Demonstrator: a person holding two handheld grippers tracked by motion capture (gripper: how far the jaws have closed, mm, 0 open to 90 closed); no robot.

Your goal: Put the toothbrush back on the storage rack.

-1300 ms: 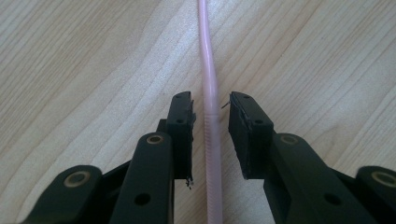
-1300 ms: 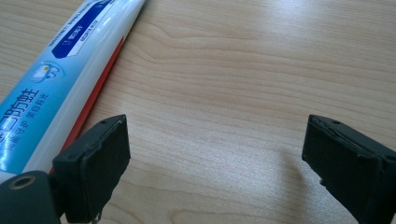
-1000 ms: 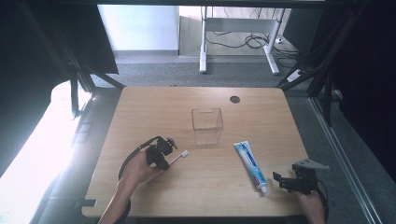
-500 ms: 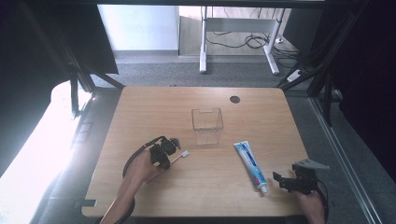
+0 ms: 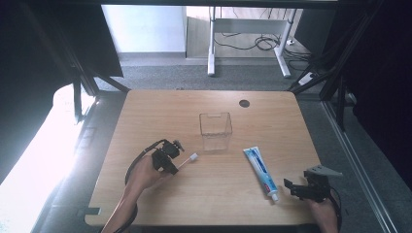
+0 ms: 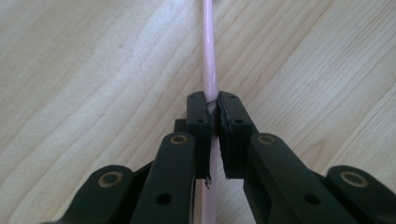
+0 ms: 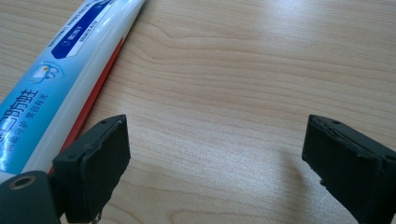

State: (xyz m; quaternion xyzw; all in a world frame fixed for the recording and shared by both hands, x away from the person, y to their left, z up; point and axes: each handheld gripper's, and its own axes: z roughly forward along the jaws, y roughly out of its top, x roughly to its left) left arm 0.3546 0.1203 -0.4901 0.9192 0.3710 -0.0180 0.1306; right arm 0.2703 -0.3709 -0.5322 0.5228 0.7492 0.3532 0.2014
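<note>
A pink-handled toothbrush [image 5: 190, 159] with a white head lies on the wooden table [image 5: 272, 121], left of centre. My left gripper [image 5: 173, 163] is shut on its handle [image 6: 208, 56]; the jaws have just been closing, and the pads now press the handle from both sides [image 6: 212, 105]. A blue and white toothpaste tube [image 5: 260, 167] lies at the right, cap toward the front edge. My right gripper [image 5: 292, 186] rests just right of the cap, open, with bare wood between its pads [image 7: 217, 137] and the tube [image 7: 60, 88] at the left pad's side.
A clear plastic box [image 5: 215, 130] stands upright at the table's middle, just beyond the toothbrush head. A dark round grommet [image 5: 244, 103] sits near the far edge. Cables trail from both grippers toward the front edge.
The left hand has shifted only slightly at the toothbrush handle. The toothbrush, the tube and the right gripper stay where they were.
</note>
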